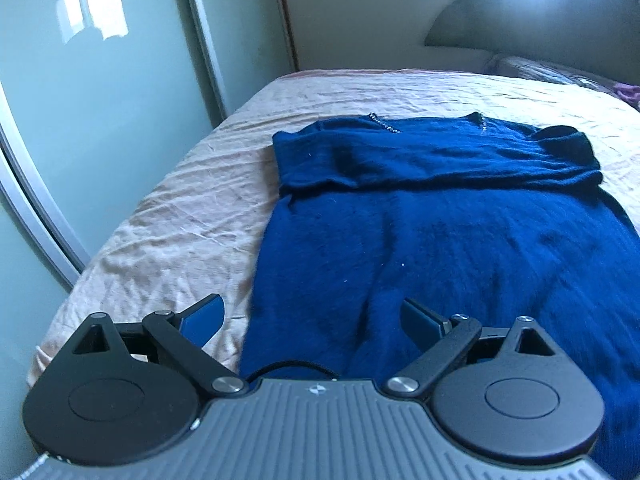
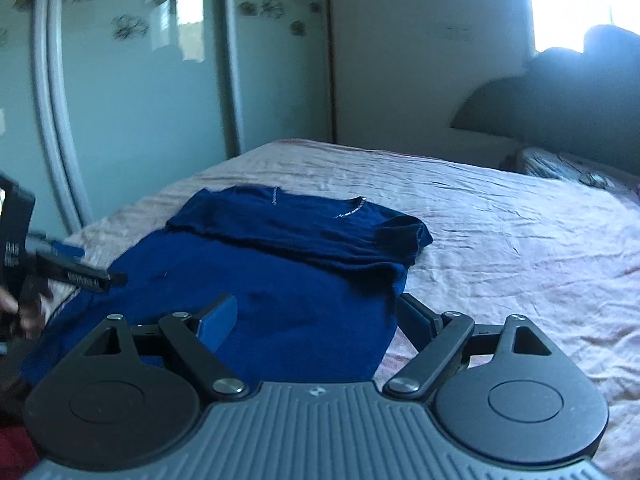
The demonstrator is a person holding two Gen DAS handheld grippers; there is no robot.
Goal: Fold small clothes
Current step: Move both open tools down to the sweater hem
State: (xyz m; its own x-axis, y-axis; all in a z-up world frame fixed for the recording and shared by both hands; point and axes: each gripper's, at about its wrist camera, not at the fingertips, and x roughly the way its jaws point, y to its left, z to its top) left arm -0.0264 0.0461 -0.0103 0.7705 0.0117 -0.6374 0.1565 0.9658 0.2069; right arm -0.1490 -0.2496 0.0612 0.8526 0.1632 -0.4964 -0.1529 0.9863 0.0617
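A dark blue fuzzy sweater (image 1: 440, 232) lies flat on the bed, its sleeves folded across the chest and a beaded neckline at the far end. My left gripper (image 1: 314, 318) hovers over the sweater's near left edge, jaws wide apart with nothing between them. In the right wrist view the same sweater (image 2: 288, 264) spreads out ahead. My right gripper (image 2: 316, 320) stands open above its near right edge, holding nothing. The left gripper (image 2: 76, 268) shows at the left edge of that view, with a hand behind it.
The bed carries a wrinkled pale pink sheet (image 1: 168, 216), bare to the right of the sweater (image 2: 520, 248). A mirrored wardrobe door (image 1: 100, 80) runs along the left. A dark headboard (image 2: 560, 112) and a patterned pillow (image 2: 560, 168) sit at the far right.
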